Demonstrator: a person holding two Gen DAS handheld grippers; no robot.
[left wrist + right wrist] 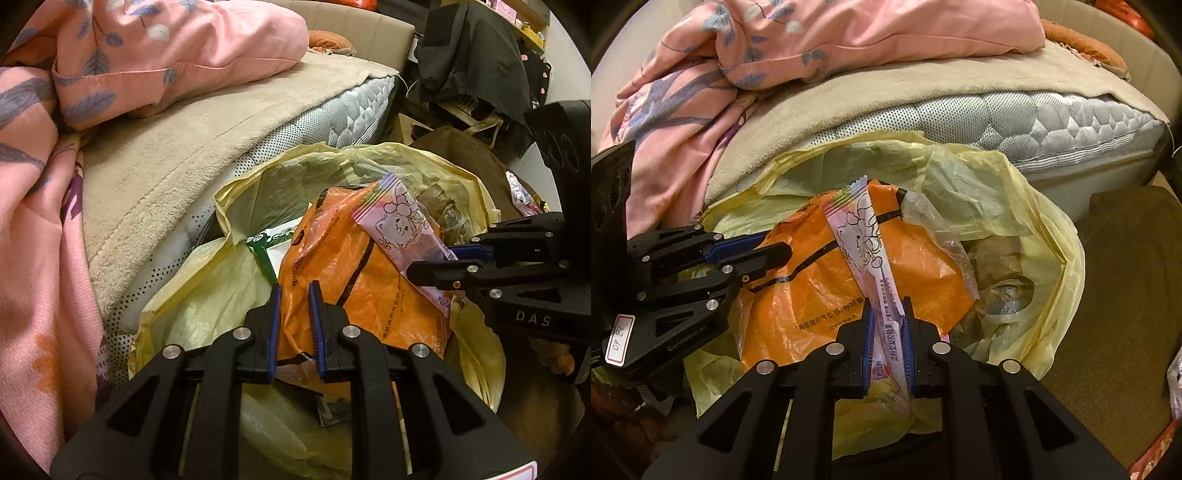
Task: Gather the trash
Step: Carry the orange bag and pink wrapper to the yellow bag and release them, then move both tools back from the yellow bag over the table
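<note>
A yellow trash bag (332, 155) (1015, 177) stands open beside the bed, both grippers over its mouth. A crumpled orange plastic bag (351, 266) (812, 295) lies on top, and my left gripper (294, 293) (777, 251) is shut on its edge. My right gripper (888, 306) (436, 264) is shut on a long pink cartoon-printed wrapper (864, 236) (399, 218), which sticks out forward across the orange bag. The two grippers are close together, the right one just right of the left.
The mattress (1034, 122) with a beige blanket (166, 166) and a pink leaf-print quilt (166, 44) rises behind the bag. A green-white packet (273, 243) and clear plastic (934, 229) lie in the bag. Dark clothes (469, 55) hang at the right; brown floor (1126, 277) lies beside the bag.
</note>
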